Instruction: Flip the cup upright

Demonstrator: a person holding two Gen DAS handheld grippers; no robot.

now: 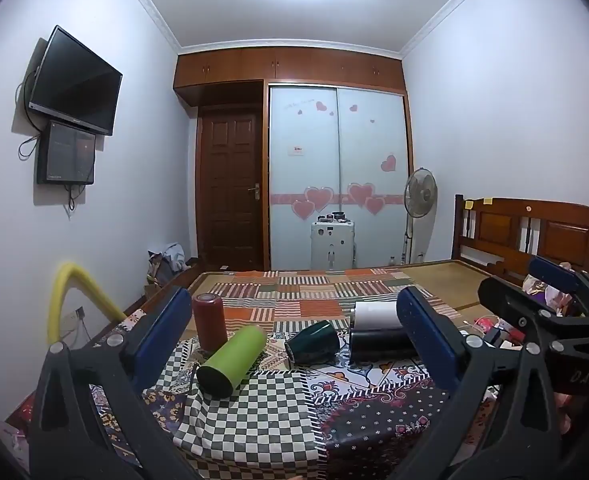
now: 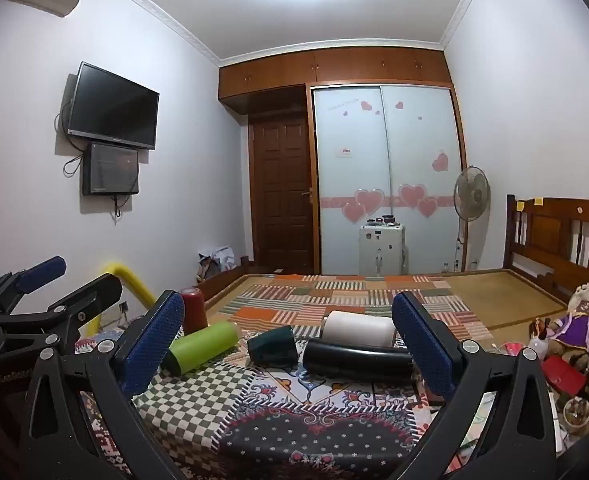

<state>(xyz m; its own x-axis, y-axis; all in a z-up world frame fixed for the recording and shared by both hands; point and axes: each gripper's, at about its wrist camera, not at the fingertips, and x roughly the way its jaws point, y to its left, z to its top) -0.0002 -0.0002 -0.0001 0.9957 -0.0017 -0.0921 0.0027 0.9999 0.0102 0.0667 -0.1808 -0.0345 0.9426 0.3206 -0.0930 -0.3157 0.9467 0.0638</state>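
Observation:
Several cups sit on a patterned cloth on the bed. A red cup (image 1: pixel 209 322) (image 2: pixel 194 310) stands upside down at the left. A green cup (image 1: pixel 232 360) (image 2: pixel 200 347), a dark green cup (image 1: pixel 312 342) (image 2: pixel 273 346), a white cup (image 1: pixel 376 315) (image 2: pixel 358 328) and a black cup (image 1: pixel 382 346) (image 2: pixel 358 358) lie on their sides. My left gripper (image 1: pixel 294 336) is open, short of the cups. My right gripper (image 2: pixel 288 340) is open, also short of them. Each gripper shows at the edge of the other's view (image 1: pixel 534 292) (image 2: pixel 54 288).
The patchwork bed mat (image 1: pixel 314 292) stretches behind the cups. A wooden headboard (image 1: pixel 534 232) and toys and clutter (image 2: pixel 566 344) are at the right. A yellow foam-covered rail (image 1: pixel 74 300) stands at the left. A fan (image 1: pixel 420 196), wardrobe and door are at the far wall.

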